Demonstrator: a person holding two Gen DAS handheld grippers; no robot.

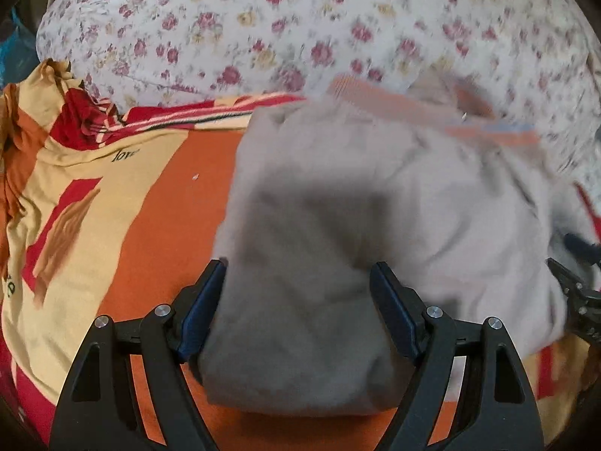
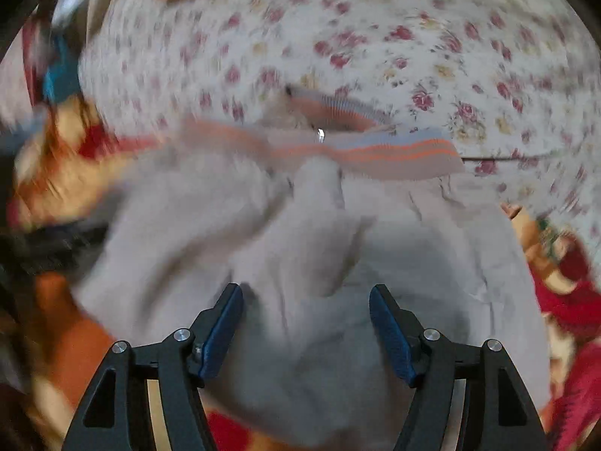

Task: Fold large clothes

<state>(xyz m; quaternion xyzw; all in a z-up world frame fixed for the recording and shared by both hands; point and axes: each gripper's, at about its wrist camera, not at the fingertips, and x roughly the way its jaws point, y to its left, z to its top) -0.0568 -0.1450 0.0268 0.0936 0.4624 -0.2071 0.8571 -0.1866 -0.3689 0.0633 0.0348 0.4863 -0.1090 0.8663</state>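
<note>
On the bed, over an orange, cream and red patterned blanket, lies the large grey fleece garment with its orange-and-blue striped ribbed band towards the white floral bedsheet. We hold the left gripper above the garment's near, bunched end, jaws spread wide and gripping nothing. Our right gripper hangs over the rumpled middle, jaws also apart and empty; its view is blurred. We judge a fold has just been laid and released. Next we need to flatten the wrinkles and take a fresh edge for another fold.
</note>
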